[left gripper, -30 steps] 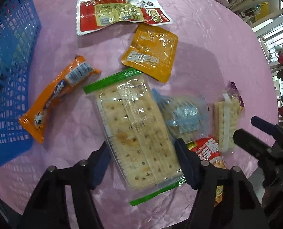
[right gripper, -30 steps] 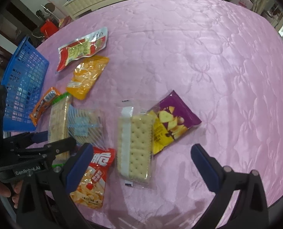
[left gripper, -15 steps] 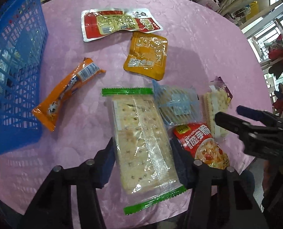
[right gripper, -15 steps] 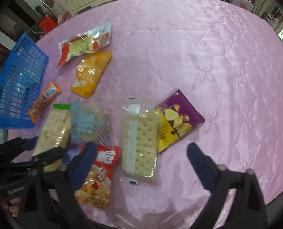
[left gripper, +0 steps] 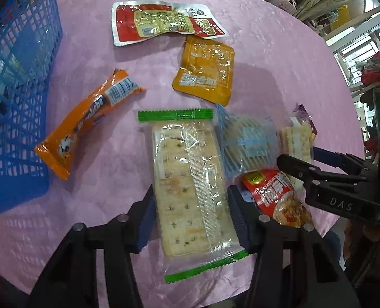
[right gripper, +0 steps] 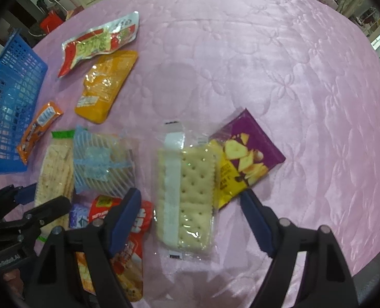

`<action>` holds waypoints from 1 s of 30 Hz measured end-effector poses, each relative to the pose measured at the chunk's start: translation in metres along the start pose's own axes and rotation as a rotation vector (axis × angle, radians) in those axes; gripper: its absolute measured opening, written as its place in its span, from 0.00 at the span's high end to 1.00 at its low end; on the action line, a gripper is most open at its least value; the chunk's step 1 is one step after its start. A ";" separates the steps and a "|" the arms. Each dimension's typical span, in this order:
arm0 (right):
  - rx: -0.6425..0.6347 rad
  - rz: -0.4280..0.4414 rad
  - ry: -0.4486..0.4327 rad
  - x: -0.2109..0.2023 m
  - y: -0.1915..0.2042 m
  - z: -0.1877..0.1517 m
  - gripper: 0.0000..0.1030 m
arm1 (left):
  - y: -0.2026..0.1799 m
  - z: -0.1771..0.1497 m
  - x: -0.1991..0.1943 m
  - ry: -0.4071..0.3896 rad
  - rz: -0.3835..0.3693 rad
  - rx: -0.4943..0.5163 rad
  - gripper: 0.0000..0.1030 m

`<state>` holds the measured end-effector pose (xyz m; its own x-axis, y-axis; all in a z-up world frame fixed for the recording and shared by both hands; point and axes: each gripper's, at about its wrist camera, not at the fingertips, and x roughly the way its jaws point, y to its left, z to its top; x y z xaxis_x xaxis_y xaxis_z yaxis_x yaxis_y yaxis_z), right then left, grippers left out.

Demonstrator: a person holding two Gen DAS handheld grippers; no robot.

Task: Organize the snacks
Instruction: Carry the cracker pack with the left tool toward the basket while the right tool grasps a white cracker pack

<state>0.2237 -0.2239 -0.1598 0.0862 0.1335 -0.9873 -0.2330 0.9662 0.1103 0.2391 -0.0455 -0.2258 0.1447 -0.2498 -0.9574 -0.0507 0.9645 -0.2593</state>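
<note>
- Left gripper: fingers clamped on the sides of the green-sealed cracker pack, at 6 o'clock in the left wrist view; jaws have just been closing, with the pack between them. Judged held this way for carrying to the basket.
- Right gripper: fingers apart, straddling the white-striped cracker pack without touching it; jaws have just been closing. Judged lined up for the next pick.
- Blue basket: one, at 9 o'clock on the worktop; judged the collecting place, with the snacks lying loose near it. Its contents cannot be told.
- Snacks counted, one each, eight in all:
  - green-sealed cracker pack, gripped;
  - white-striped cracker pack, partly over the purple chip bag;
  - blue-striped pack, just beside the green-sealed one at 3 o'clock;
  - red bag, at 4 o'clock;
  - orange bar, nearest the basket;
  - yellow pouch, at 12 o'clock;
  - red-and-silver pouch, beyond it.
</note>
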 end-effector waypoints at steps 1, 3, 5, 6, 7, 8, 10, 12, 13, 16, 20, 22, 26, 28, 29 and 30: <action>-0.001 -0.005 0.000 0.001 0.001 0.001 0.19 | 0.000 0.002 0.001 0.006 0.003 0.005 0.49; -0.008 -0.017 -0.003 0.006 0.005 0.004 0.21 | -0.002 0.005 0.005 0.014 0.019 0.007 0.47; -0.026 -0.044 -0.015 0.007 0.009 0.004 0.27 | -0.005 0.007 0.009 0.013 0.034 0.011 0.47; -0.038 -0.057 -0.023 0.007 0.011 0.004 0.36 | -0.007 0.008 0.011 0.013 0.044 0.015 0.48; -0.046 -0.073 -0.033 0.005 0.013 0.004 0.49 | -0.008 0.011 0.011 0.007 0.056 0.023 0.48; -0.050 -0.089 -0.041 0.005 0.013 0.004 0.55 | -0.012 0.014 0.013 0.003 0.067 0.031 0.48; -0.033 -0.060 -0.044 0.004 0.011 0.004 0.56 | -0.014 0.014 0.012 -0.004 0.074 0.036 0.49; -0.021 -0.048 -0.041 0.004 0.007 0.003 0.56 | -0.016 0.015 0.010 -0.010 0.074 0.033 0.49; -0.018 -0.045 -0.044 0.003 0.004 0.002 0.56 | -0.016 0.014 0.007 -0.018 0.072 0.031 0.50; -0.019 -0.039 -0.055 -0.003 0.003 -0.002 0.56 | -0.018 0.012 -0.003 -0.037 0.060 0.028 0.50; -0.028 -0.020 -0.080 -0.017 0.001 -0.009 0.56 | -0.019 0.005 -0.020 -0.065 0.063 0.023 0.51; -0.033 -0.014 -0.096 -0.026 0.002 -0.011 0.56 | -0.020 0.002 -0.029 -0.079 0.059 0.019 0.52; -0.040 0.007 -0.129 -0.049 0.002 -0.020 0.56 | -0.021 -0.006 -0.057 -0.122 0.046 0.028 0.55; -0.044 0.011 -0.147 -0.061 0.002 -0.025 0.56 | -0.027 -0.012 -0.067 -0.142 0.045 0.032 0.55; -0.048 0.012 -0.159 -0.069 0.003 -0.027 0.56 | -0.028 -0.013 -0.073 -0.151 0.043 0.034 0.55; -0.050 0.011 -0.166 -0.076 0.008 -0.027 0.56 | -0.031 -0.018 -0.077 -0.162 0.040 0.035 0.55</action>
<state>0.1890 -0.2324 -0.0869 0.2414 0.1832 -0.9530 -0.2827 0.9527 0.1115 0.2119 -0.0580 -0.1460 0.3013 -0.1969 -0.9330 -0.0255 0.9764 -0.2143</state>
